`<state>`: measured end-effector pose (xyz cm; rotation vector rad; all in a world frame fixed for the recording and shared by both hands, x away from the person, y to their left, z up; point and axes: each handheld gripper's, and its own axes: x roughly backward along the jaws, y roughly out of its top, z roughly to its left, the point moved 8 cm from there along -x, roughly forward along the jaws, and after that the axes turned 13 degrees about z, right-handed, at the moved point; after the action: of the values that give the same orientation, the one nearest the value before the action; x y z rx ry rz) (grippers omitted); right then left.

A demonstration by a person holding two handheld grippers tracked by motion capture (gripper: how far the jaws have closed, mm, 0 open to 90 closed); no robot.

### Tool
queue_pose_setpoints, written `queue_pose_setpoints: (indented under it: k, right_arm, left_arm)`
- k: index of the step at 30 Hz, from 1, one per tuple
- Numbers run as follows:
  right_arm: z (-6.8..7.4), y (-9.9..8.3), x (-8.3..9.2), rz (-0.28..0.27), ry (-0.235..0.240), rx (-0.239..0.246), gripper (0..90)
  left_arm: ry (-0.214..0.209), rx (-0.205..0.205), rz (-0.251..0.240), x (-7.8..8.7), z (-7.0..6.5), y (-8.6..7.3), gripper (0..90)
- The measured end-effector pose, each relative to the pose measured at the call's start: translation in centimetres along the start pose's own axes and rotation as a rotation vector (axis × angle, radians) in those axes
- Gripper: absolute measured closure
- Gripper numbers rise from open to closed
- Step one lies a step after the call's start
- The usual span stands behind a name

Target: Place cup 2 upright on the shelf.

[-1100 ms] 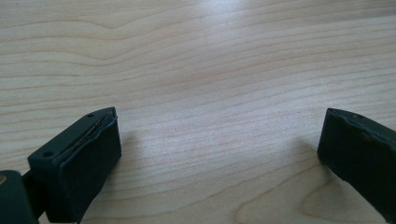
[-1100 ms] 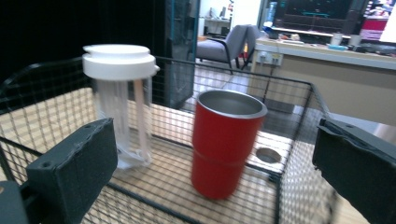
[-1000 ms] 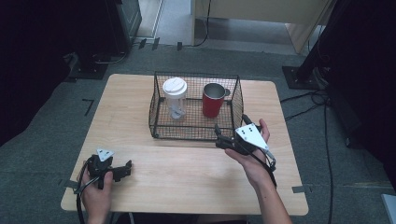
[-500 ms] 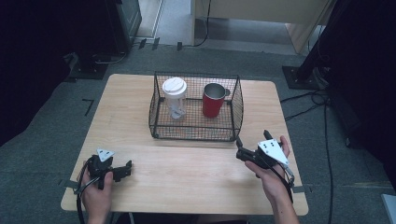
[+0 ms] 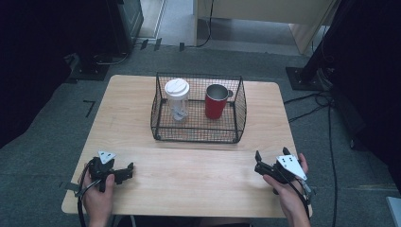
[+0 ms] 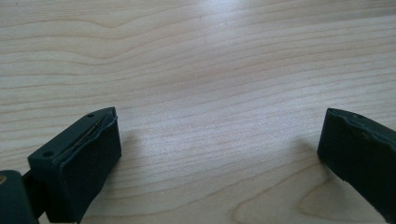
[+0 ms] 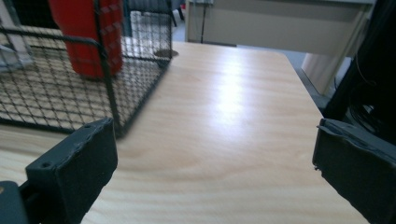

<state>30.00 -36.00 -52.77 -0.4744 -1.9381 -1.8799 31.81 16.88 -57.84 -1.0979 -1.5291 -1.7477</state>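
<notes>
The wire basket [image 5: 198,127] stands toward the far middle of the wooden table [image 5: 189,179], with a red cup [image 5: 216,101] upright in its right half and a clear white-lidded tumbler [image 5: 177,99] upright in its left half. The right gripper [image 5: 257,163] rests low at the near right edge, well apart from the basket's front right corner, jaws spread wide with nothing between them. The left gripper [image 5: 128,170] lies at the near left corner, likewise released over bare wood.

Overhead view, two low table [image 5: 189,179]-level views
</notes>
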Motion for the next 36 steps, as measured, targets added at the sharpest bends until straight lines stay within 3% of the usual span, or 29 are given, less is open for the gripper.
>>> queue_pose_setpoints:
  k: [10,14,23,25,30,33,36]
  right_arm:
    - [-2.9,-3.1,0.5,0.087,-0.051,-0.010,0.0]
    - [-3.5,-3.4,0.8,0.103,-0.059,-0.010,0.0]
    - [-4.3,-5.5,0.9,0.309,-0.076,0.063,0.7]
    - [-4.3,-6.4,0.8,0.392,-0.064,0.094,3.2]
    - [-4.4,-6.6,0.9,0.410,-0.039,0.065,5.5]
    - [-4.4,-6.8,0.6,0.451,0.045,-0.015,5.8]
    - [-4.8,-7.0,0.9,0.449,0.060,-0.006,8.5]
  left_arm:
    - [0.000,-0.002,0.002,0.0,0.0,0.0,0.0]
    - [0.000,-0.002,0.002,0.0,0.0,0.0,0.0]
    - [0.000,0.000,0.000,0.0,0.0,0.0,0.0]
    - [0.000,0.000,0.000,0.0,0.0,0.0,0.0]
    - [0.001,0.000,0.001,0.0,0.0,0.0,0.0]
    - [0.001,-0.001,0.001,0.0,0.0,0.0,0.0]
    - [0.001,-0.001,0.001,0.0,0.0,0.0,0.0]
